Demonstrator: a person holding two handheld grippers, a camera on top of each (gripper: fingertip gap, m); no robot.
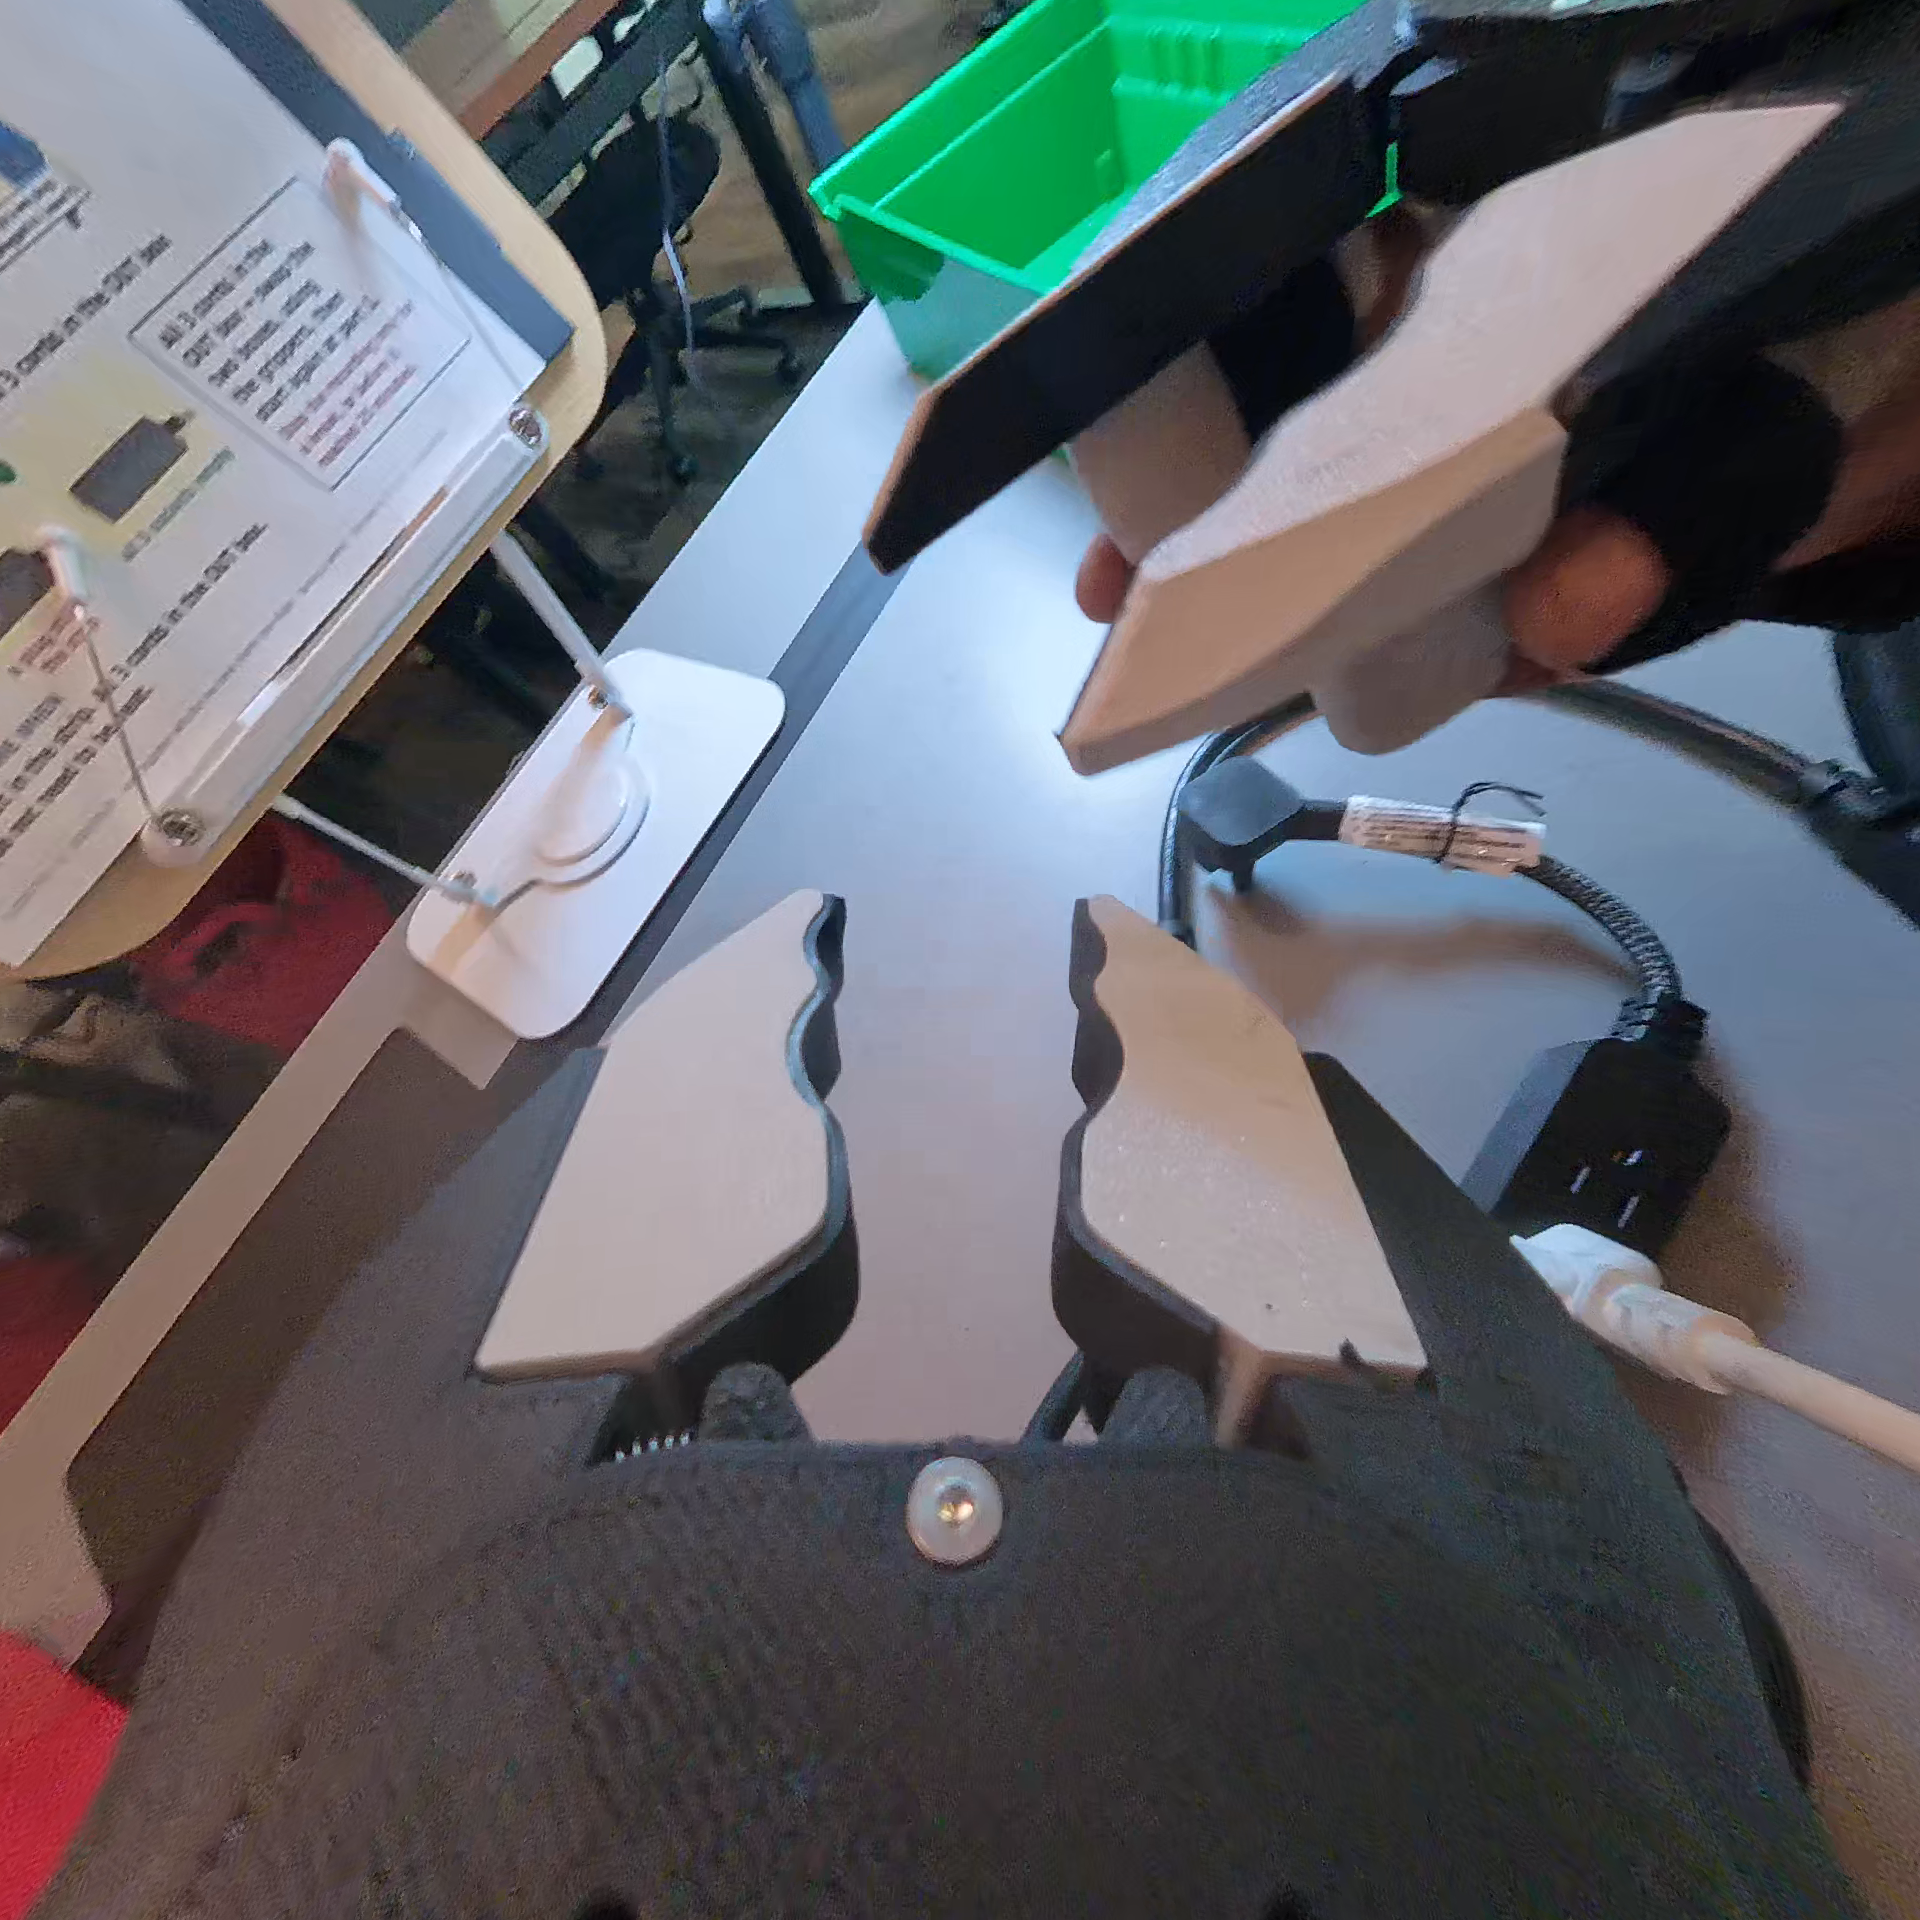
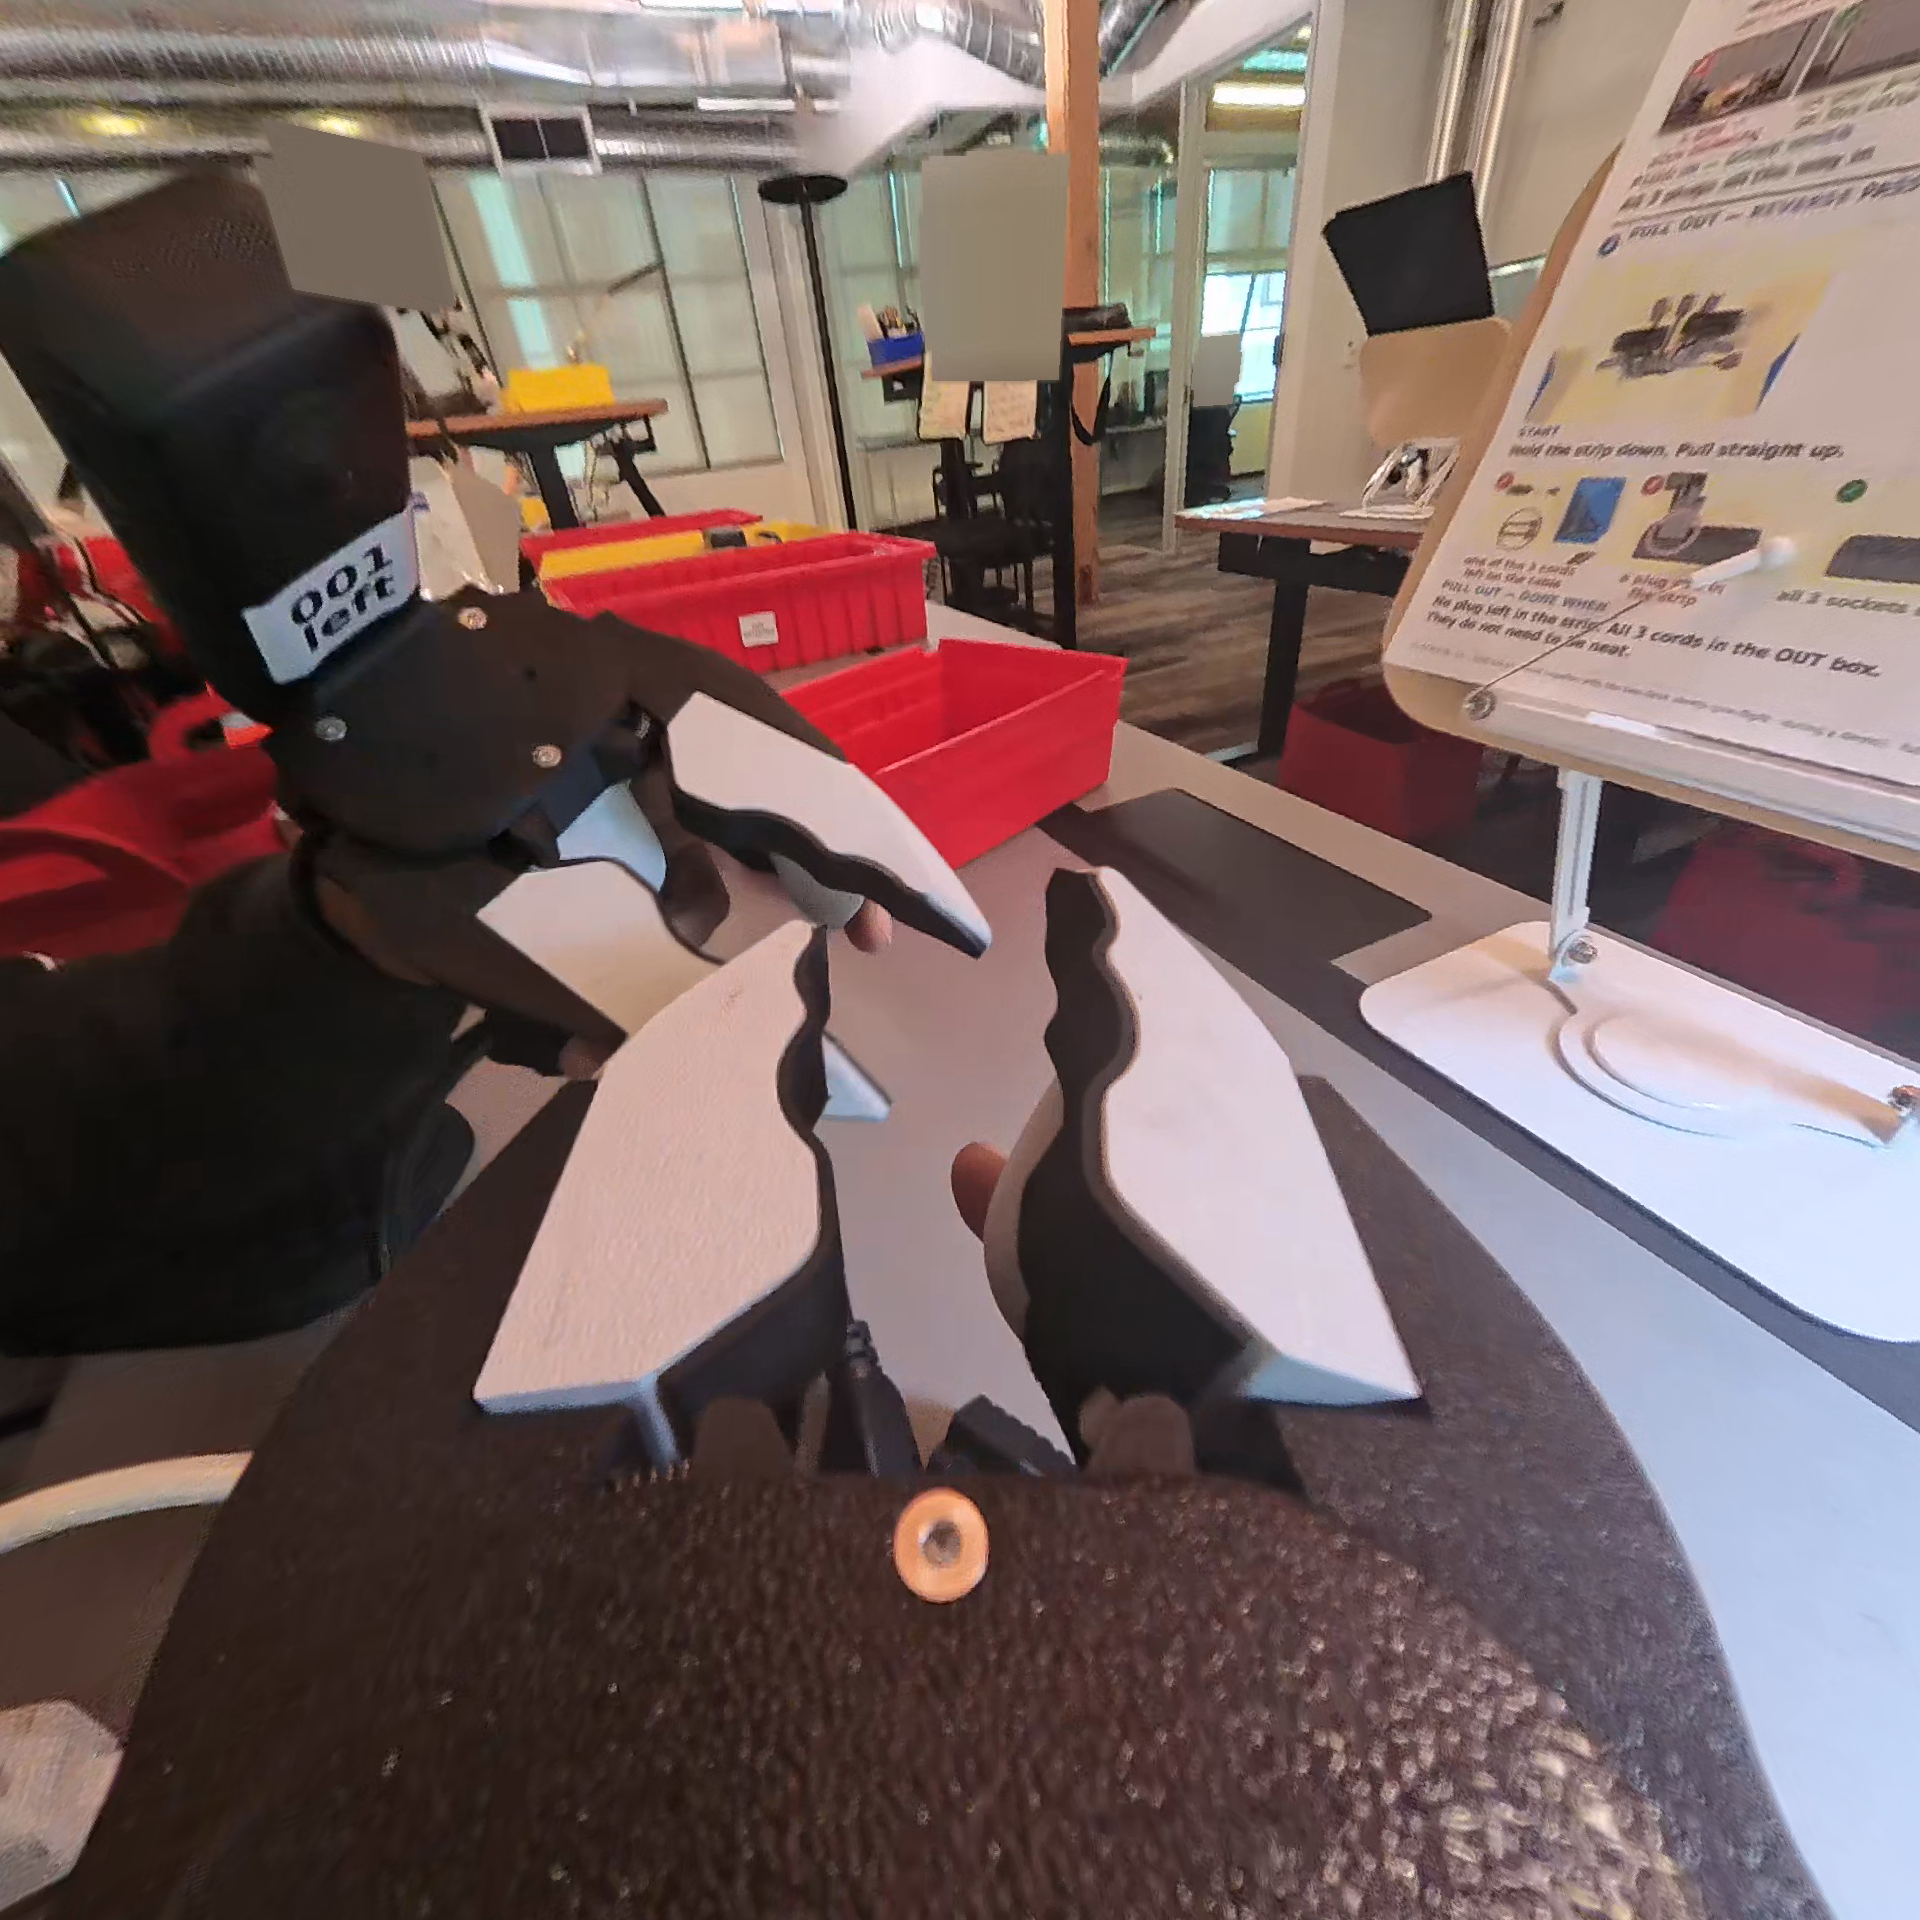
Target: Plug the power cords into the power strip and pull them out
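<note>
Open-plan workshop space is seen behind: glass walls, desks, red bins (image 2: 966, 727) on one side and a green bin (image 1: 997, 177) at the far edge of the grey tabletop (image 1: 935, 727). An instruction board on a white stand (image 1: 592, 831) is parked along the tabletop's edge.

Both tools are held up in the air, nothing gripped. The left gripper (image 1: 956, 914) is seen with its jaws parted and only bare tabletop between them; the right gripper (image 2: 935, 935) is likewise spread, its jaws empty, and it hangs above and ahead of the left one.

Now the task's things: the black power strip (image 1: 1600, 1122) is lying to the right of the left gripper, its sockets facing up and none of the visible ones filled. Its braided black cable (image 1: 1621, 914) is curled round to a black plug (image 1: 1247, 810) resting flat on the tabletop. A white plug (image 1: 1590, 1278) on a white cord is lying just beside the strip's near end, whether touching it cannot be told.

By the look of it, plugging in is not yet begun. The strip would best be pinned by one gripper while the white plug is taken squarely by its body, prongs lined up over the slots before any push is made.
</note>
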